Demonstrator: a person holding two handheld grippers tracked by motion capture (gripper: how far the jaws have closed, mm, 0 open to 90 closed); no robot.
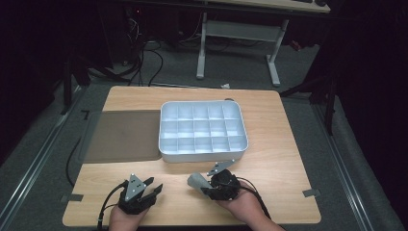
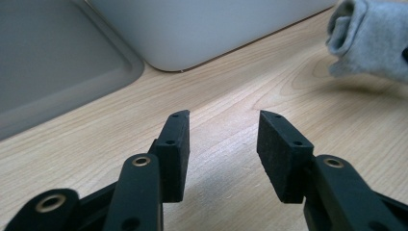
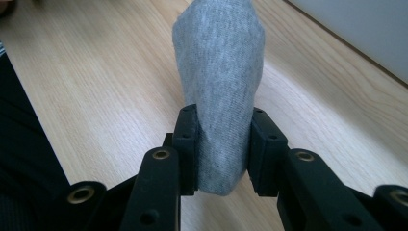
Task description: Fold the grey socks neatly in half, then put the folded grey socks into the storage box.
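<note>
Sock (image 3: 219,72), rolled, pinched by the right gripper (image 3: 219,144) fingers above the counter (image 1: 279,159) near the tray (image 1: 203,155); left gripper (image 2: 223,144) spread, empty; soft fabric could slip free.

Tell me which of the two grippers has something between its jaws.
The right gripper: its pads press on a folded grey sock, held above the wooden table. The left gripper has open jaws with bare tabletop between them.
</note>
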